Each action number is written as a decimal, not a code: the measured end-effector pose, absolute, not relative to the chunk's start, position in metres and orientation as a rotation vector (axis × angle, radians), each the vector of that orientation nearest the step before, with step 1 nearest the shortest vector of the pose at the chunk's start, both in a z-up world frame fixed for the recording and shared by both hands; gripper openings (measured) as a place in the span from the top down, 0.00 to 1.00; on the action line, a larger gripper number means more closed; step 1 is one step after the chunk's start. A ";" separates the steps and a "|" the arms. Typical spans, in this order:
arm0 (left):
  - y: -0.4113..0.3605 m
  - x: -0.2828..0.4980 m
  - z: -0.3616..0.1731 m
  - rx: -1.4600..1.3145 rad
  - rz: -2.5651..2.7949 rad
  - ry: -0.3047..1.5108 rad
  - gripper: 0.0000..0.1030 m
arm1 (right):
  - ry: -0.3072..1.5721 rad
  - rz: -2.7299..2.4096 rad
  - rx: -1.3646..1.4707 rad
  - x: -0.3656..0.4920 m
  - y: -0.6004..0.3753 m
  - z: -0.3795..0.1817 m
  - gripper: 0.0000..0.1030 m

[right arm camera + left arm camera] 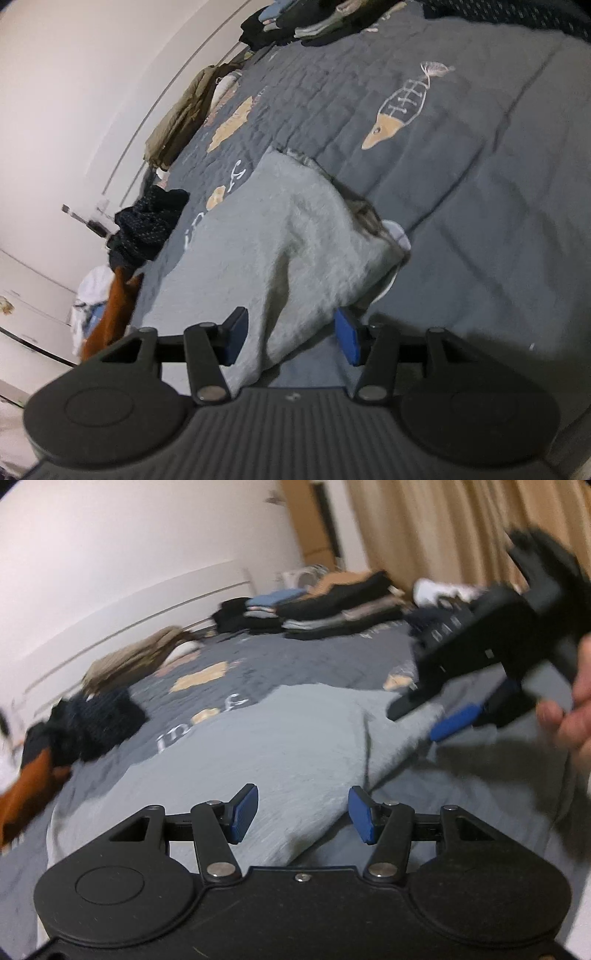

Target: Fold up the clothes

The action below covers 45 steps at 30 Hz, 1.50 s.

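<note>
now the grey top (280, 236) lies flat on the bed (461, 184) for folding; left hand-held gripper (301, 814) and right hand-held gripper (291, 341) hang half open, holding nothing.

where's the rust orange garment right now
The rust orange garment lies at the far left in both wrist views, at the bed's edge beside the dark speckled clothing pile.

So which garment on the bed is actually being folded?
Look at the dark grey quilted bedspread with its fish-skeleton drawing. The pale grey fleecy garment lies spread on its near part. Its neighbours are a crumpled black knit and distant folded stacks.
</note>
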<state>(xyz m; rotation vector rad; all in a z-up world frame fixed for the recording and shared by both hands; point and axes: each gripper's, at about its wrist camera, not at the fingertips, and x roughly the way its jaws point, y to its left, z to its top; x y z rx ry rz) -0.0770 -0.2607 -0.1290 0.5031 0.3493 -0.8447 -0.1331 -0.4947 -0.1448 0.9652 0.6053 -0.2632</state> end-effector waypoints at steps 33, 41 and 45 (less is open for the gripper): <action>-0.276 -0.061 -0.174 0.645 -0.852 0.389 0.48 | 0.514 -0.404 1.159 -0.134 -0.525 -0.184 0.96; -0.283 -0.072 -0.181 0.764 -0.833 0.279 0.49 | 0.460 -0.374 1.242 -0.145 -0.529 -0.179 0.67; -0.284 -0.072 -0.183 0.781 -0.838 0.279 0.84 | 0.481 -0.338 1.322 -0.139 -0.524 -0.188 0.59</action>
